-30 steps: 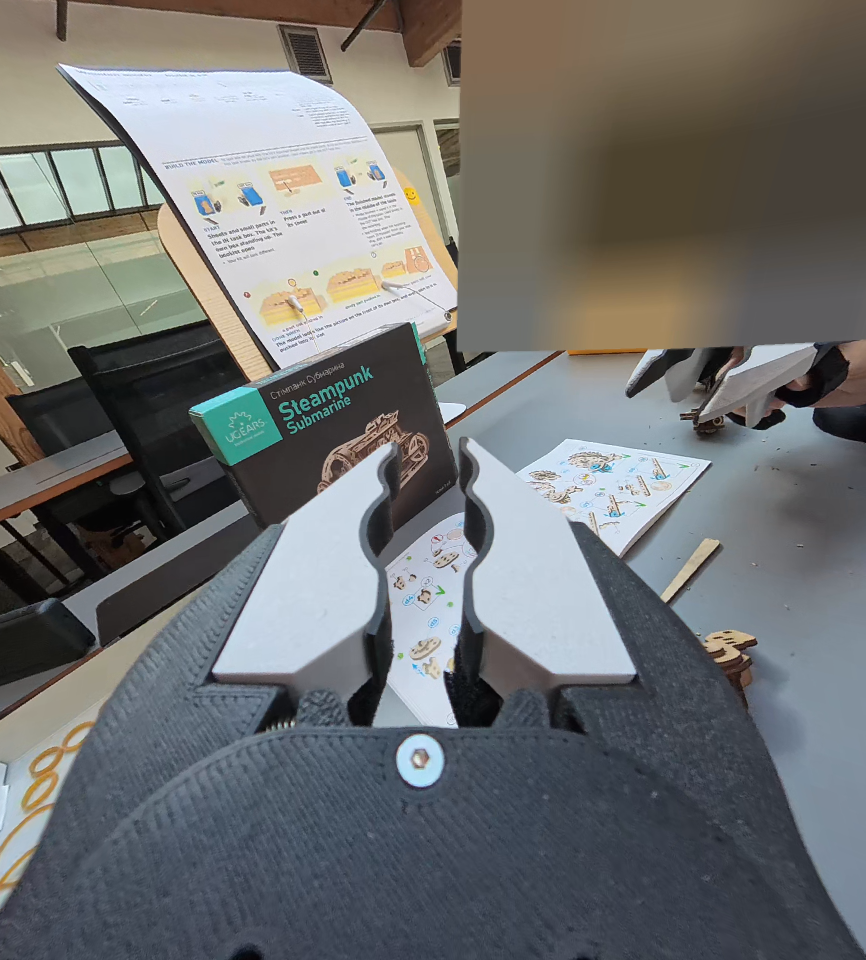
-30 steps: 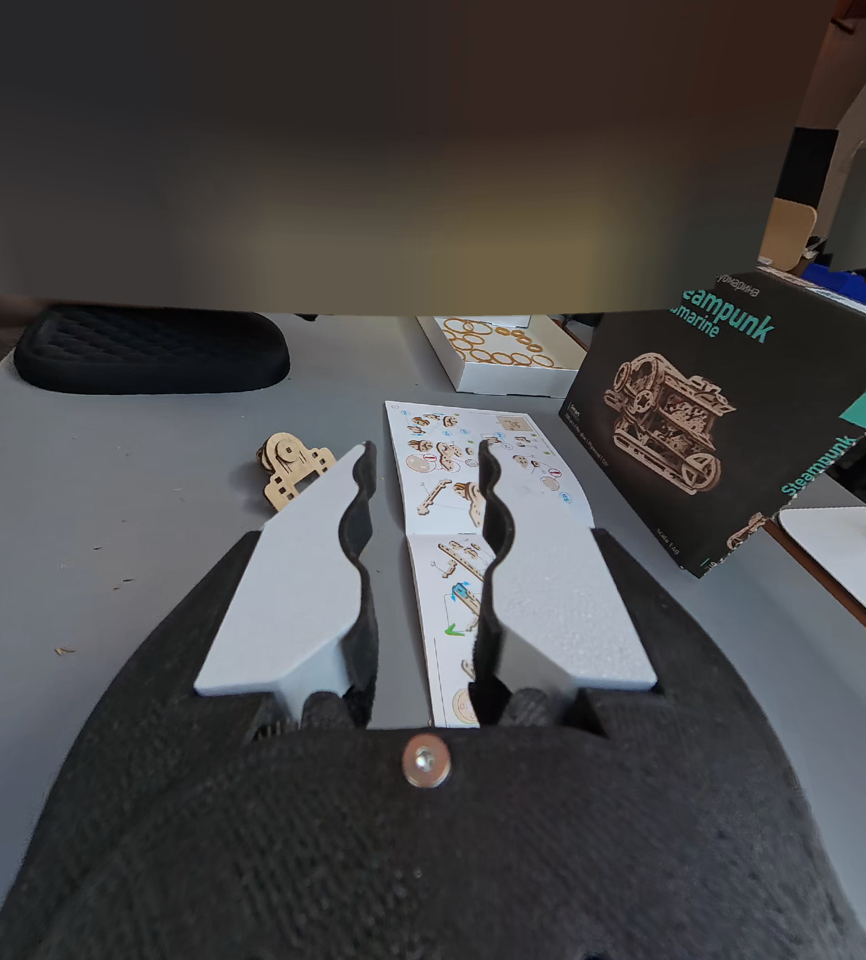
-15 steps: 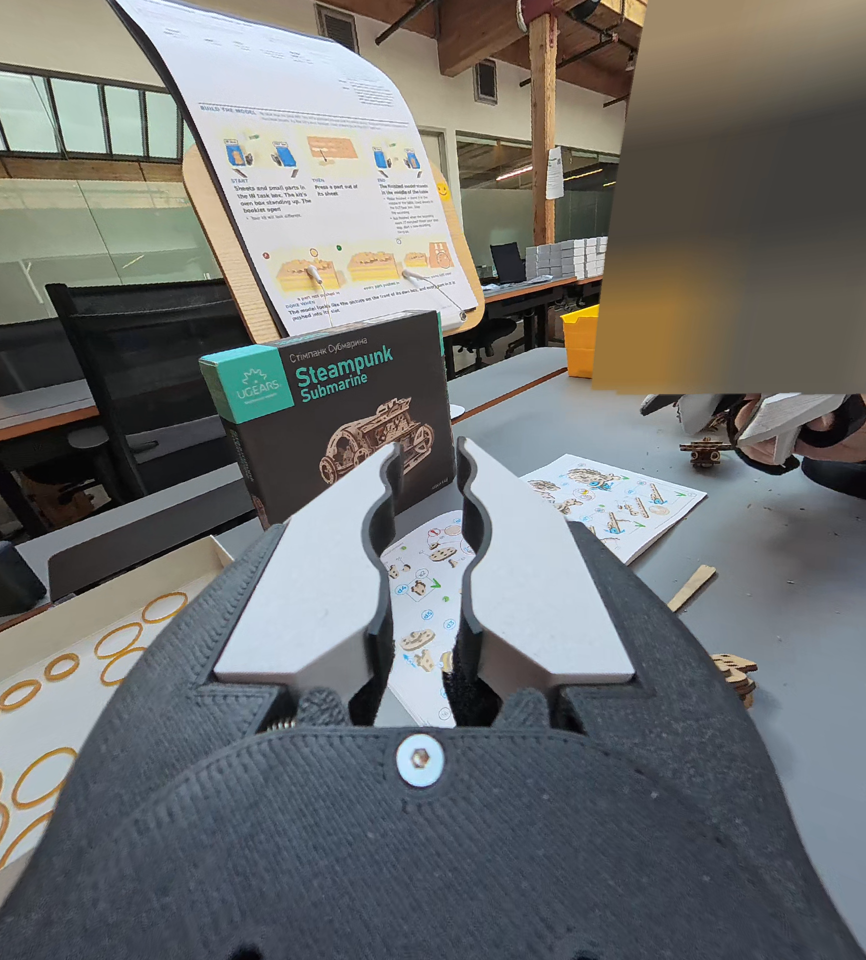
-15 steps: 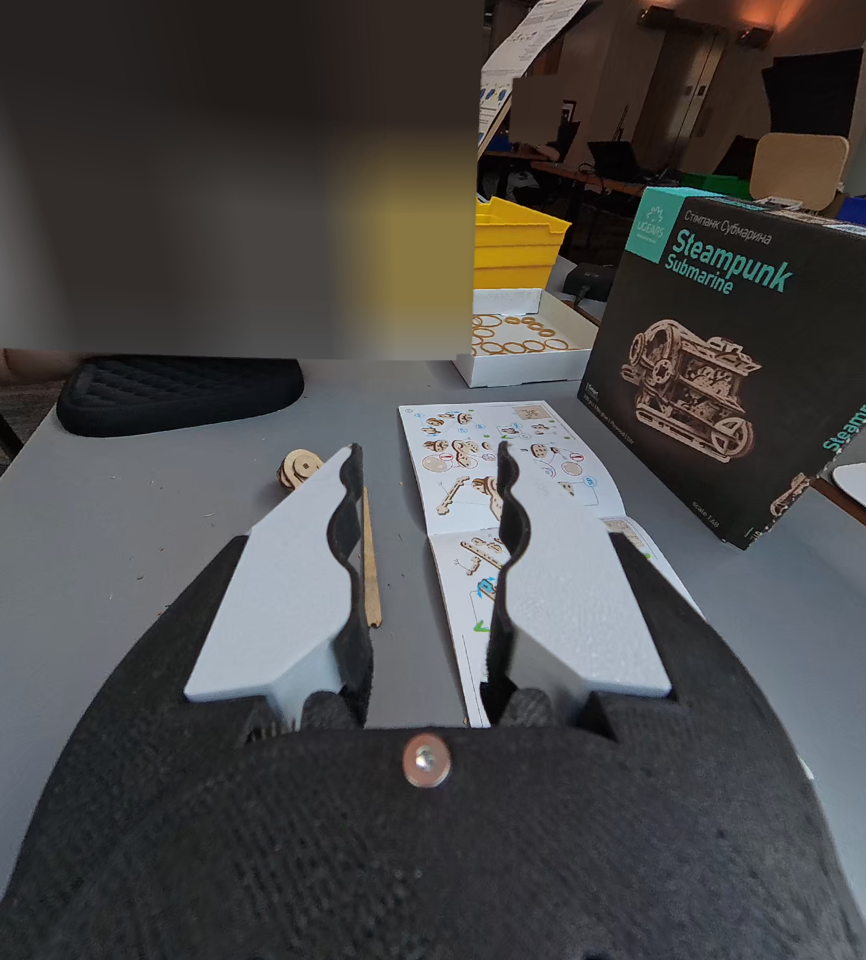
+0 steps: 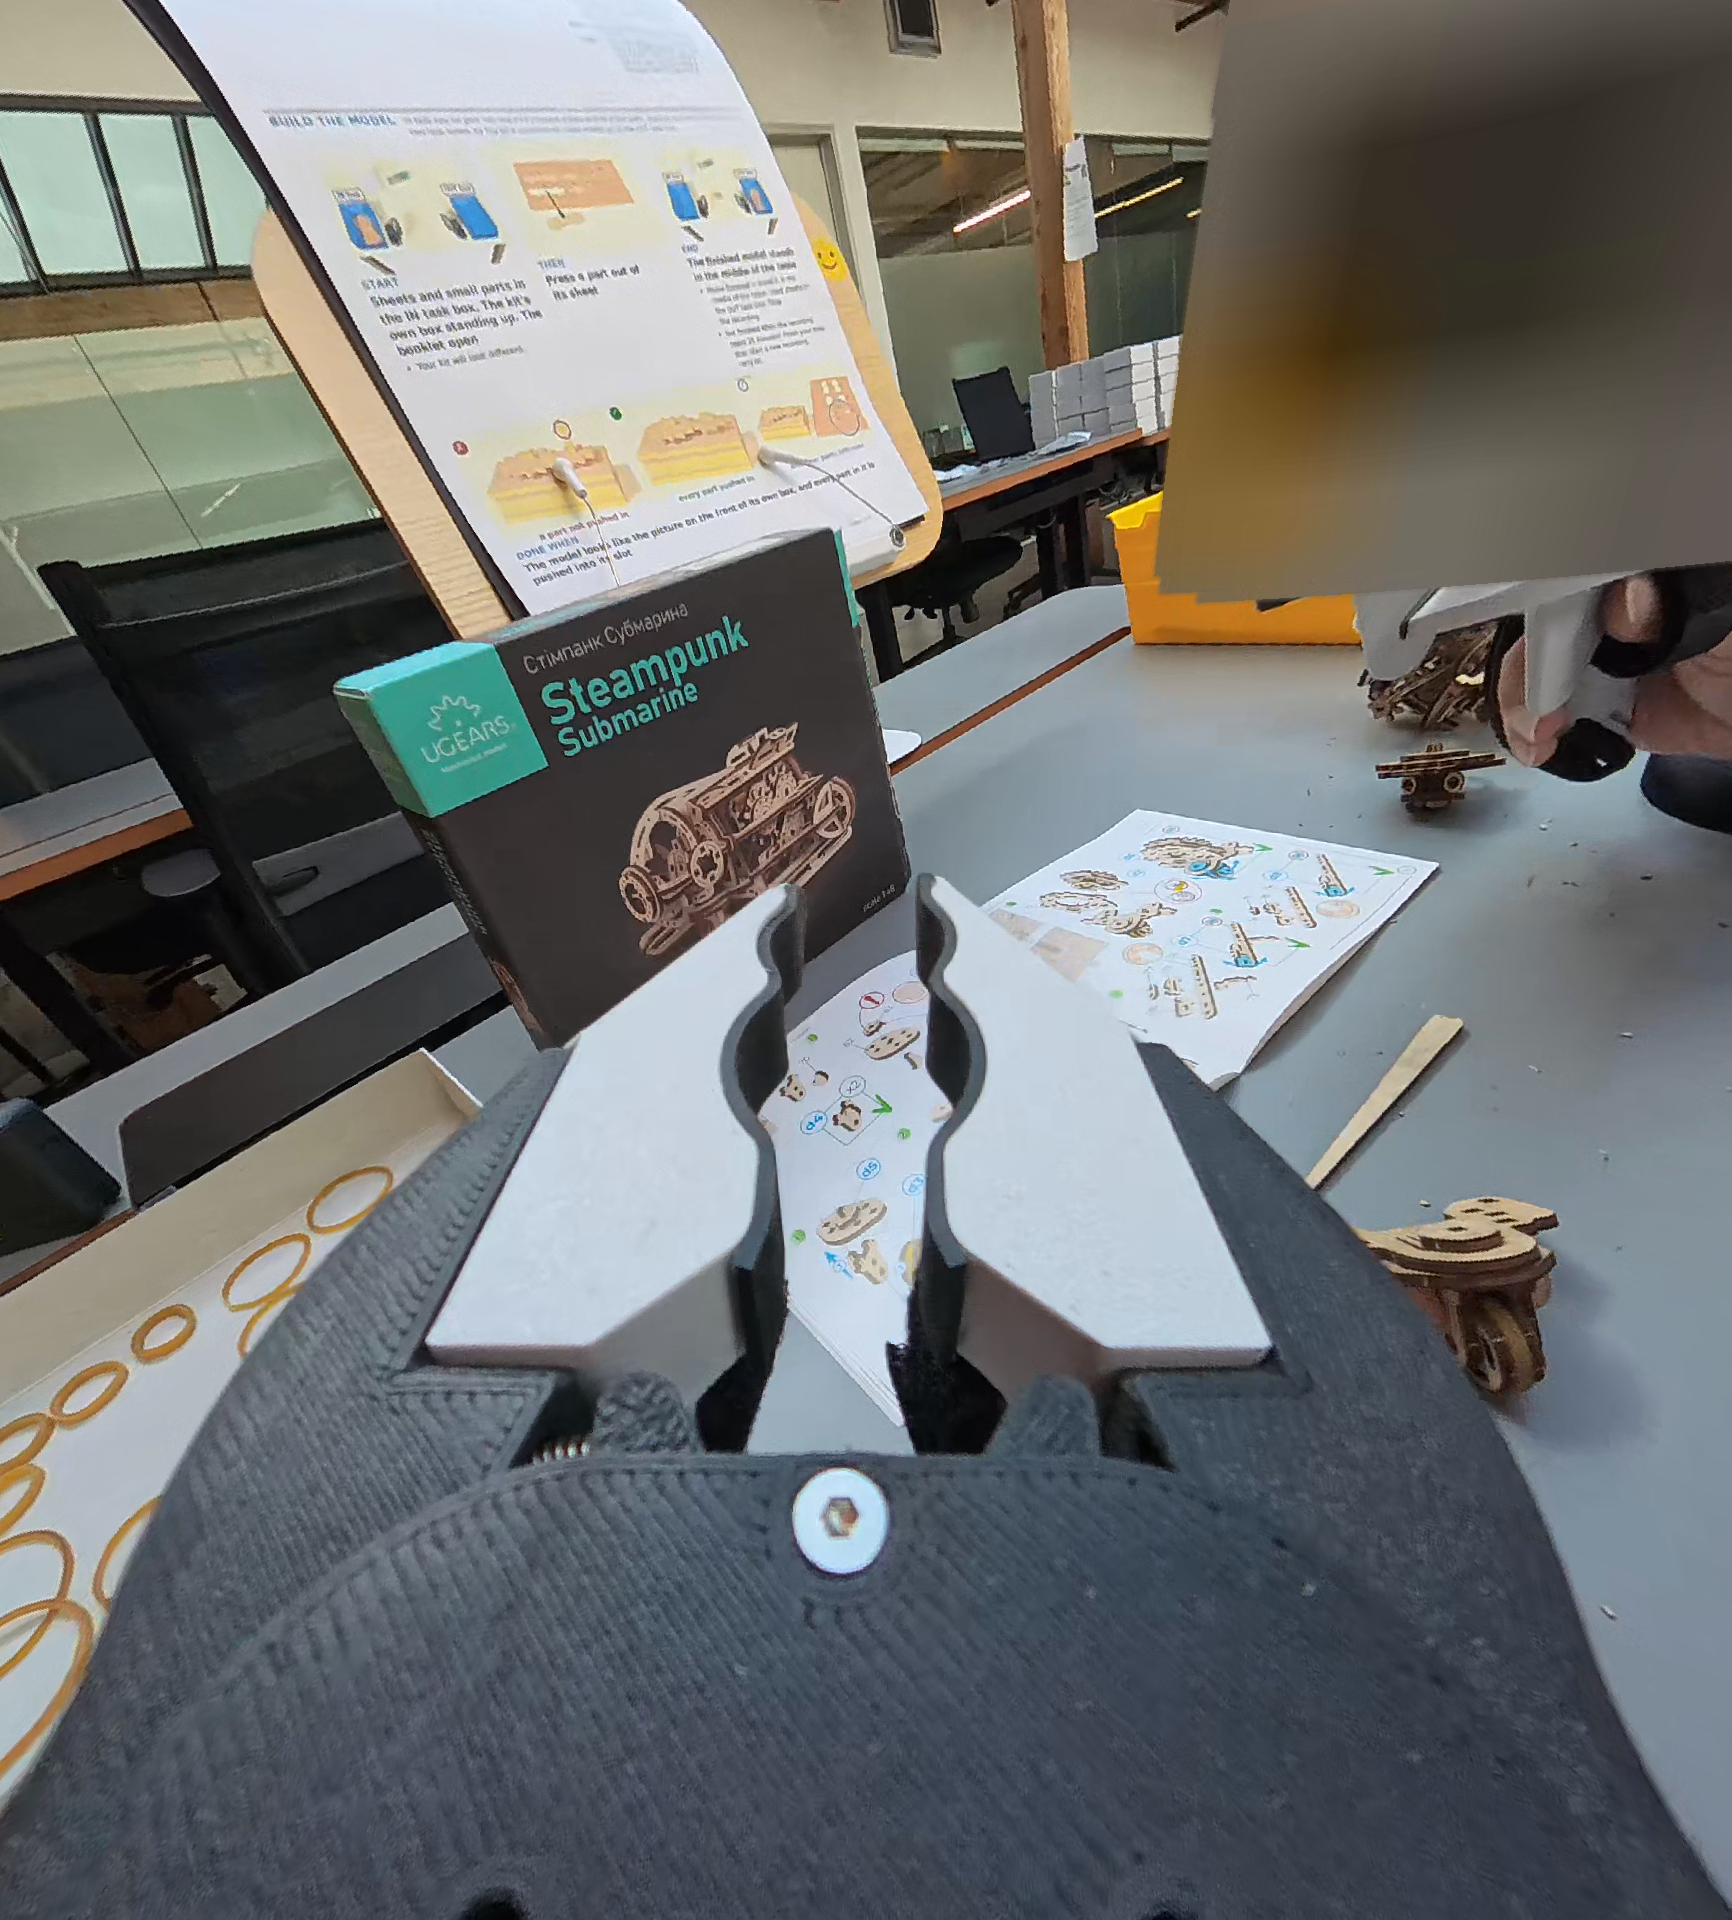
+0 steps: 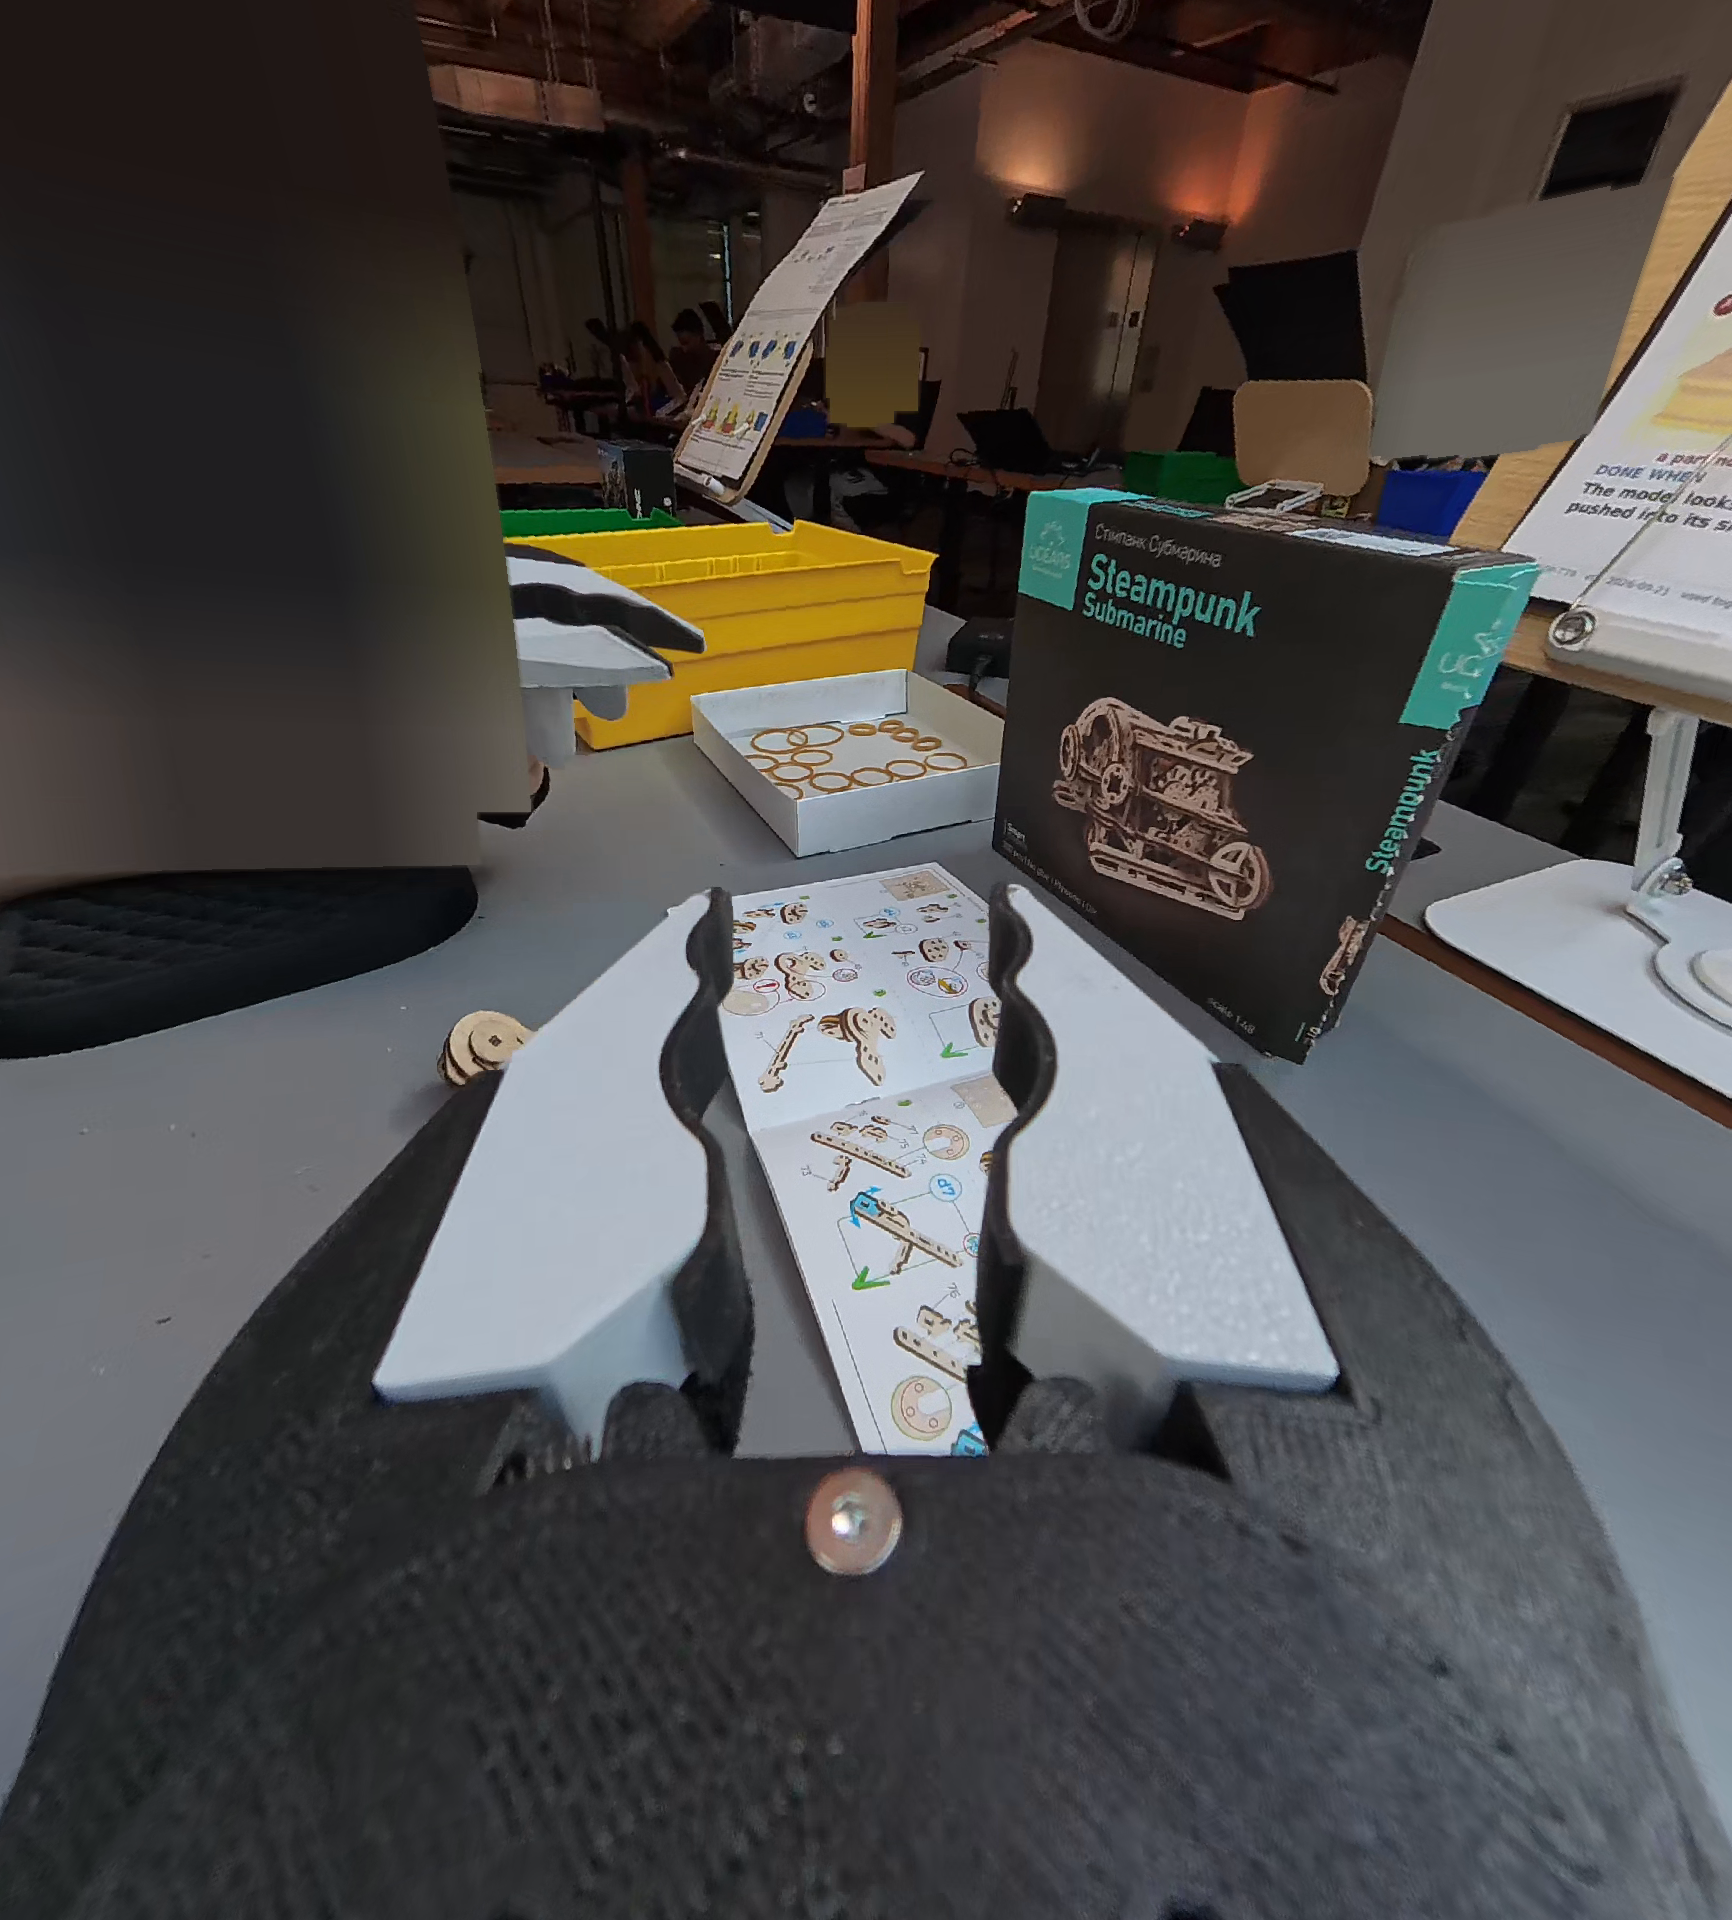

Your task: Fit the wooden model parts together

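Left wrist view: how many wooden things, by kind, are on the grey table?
Wooden assemblies: 3
Flat wooden stick: 1
Total: 4

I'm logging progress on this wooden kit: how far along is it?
Done: a few small pieces are built, such as the wheeled piece and the geared piece on the table. In hand: nothing. The left gripper and right gripper are both open and empty over the booklet. Left: joining those pieces, with the loose stick and rubber bands unused.
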Demonstrator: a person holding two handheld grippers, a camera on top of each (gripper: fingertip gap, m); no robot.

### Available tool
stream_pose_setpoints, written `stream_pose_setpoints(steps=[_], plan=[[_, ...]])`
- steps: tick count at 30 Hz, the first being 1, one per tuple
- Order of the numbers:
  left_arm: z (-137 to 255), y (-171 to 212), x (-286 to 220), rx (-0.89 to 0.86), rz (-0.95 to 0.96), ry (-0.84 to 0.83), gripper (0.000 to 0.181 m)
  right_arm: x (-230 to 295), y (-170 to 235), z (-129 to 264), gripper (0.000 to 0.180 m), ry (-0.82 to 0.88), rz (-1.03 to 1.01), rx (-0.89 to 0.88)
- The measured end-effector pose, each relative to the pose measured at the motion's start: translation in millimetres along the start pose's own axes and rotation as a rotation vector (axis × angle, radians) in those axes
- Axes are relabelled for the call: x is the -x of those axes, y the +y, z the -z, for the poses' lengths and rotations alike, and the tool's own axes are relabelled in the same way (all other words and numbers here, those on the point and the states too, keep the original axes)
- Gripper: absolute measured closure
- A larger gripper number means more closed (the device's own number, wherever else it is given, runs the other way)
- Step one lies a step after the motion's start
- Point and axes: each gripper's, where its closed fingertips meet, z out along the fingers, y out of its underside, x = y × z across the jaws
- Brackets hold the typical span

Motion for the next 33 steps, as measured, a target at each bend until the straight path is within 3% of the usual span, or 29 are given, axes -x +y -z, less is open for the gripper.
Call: stream_pose_setpoints(steps=[4,11,19,28,33], plan=[[-1.9,5.6,-2.3,0.025,0.053,0.031,0.159,-5.0,-9.6,4.2,0.13,0.052,0.008,-0.039],[0.0,8.3,-1.3,0.111,0.131,0.027,0.149,-13.4,-1.4,2.6,0.126,0.161,0.186,0.046],[22.8,23.9,-14.9,0.23,0.195,-0.067,0.128,-15.8,18.1,-3.6,0.105,0.179,0.175,0.164],[16.7,30.4,-30.1,0.23,0.099,-0.104,0.134,-22.5,27.2,-5.1,0.104,0.201,0.152,0.197],[15.9,34.1,-24.5,0.245,0.136,-0.118,0.128,-21.9,24.6,-4.1,0.105,0.21,0.191,0.196]])
